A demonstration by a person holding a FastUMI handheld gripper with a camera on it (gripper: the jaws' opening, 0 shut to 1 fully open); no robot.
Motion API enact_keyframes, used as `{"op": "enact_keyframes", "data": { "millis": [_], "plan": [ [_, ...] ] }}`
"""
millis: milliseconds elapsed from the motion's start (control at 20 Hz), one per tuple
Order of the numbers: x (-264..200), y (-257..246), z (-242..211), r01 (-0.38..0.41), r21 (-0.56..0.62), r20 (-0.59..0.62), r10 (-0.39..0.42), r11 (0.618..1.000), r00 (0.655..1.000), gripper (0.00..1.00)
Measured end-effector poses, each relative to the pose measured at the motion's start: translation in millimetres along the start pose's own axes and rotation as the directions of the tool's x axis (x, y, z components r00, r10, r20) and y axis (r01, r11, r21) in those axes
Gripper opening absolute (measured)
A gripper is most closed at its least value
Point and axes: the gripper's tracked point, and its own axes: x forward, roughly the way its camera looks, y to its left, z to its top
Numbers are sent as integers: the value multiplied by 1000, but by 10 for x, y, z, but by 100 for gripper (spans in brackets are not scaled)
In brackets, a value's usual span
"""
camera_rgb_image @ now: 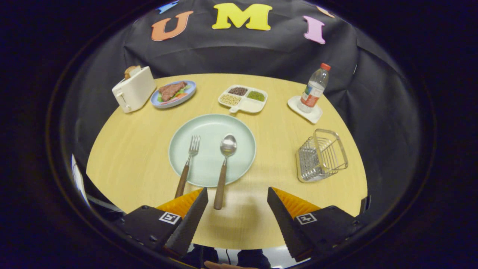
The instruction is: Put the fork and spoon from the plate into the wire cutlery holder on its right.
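A pale green plate [239, 129] lies at the middle of the round wooden table. On it rest a fork [188, 164] on the left and a spoon [224, 168] on the right, both with brown wooden handles that stick out over the plate's near rim. The spoon's handle end lies just ahead of my gripper [237, 195], close to the left finger; the fork's handle end reaches the left fingertip. The gripper is open with nothing between its fingers. The wire cutlery holder [322, 155] stands to the right of the plate, beyond the right finger.
Across the back of the table stand a white toaster [133, 89], a blue plate with meat and vegetables [173, 93], a white divided tray of beans [243, 98] and a water bottle [314, 89] on a white coaster. The table's near edge runs just under the fingers.
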Motion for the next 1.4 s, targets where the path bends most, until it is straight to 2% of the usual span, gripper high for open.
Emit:
{"op": "enact_keyframes", "data": {
  "millis": [400, 550, 700, 750, 950, 1000, 1050, 1150, 1200, 1250, 1300, 1400],
  "plan": [
    [385, 150, -232, -34, -14, -179, 31, 999, 983, 95],
    [552, 143, -205, -30, -26, -228, 23, 999, 973, 90],
    [676, 160, -227, -28, -34, -262, 18, 999, 965, 76],
    [700, 159, -229, -27, -35, -271, 16, 999, 962, 73],
    [738, 111, -228, -12, -3, -275, 10, 1000, 961, 38],
    [721, 90, -228, -8, -4, -270, 6, 1000, 963, 26],
    [718, 96, -222, -20, -9, -258, 17, 1000, 966, 19],
    [665, 96, -214, -43, -26, -243, 35, 999, 969, 15],
    [641, 94, -189, -53, -29, -219, 45, 998, 975, 10],
    [616, 74, -179, -58, -27, -207, 51, 998, 977, 10],
    [562, 99, -148, -76, -9, -193, 72, 997, 979, 4],
    [479, 84, -94, -92, 17, -155, 94, 996, 983, 4]
  ]
}}
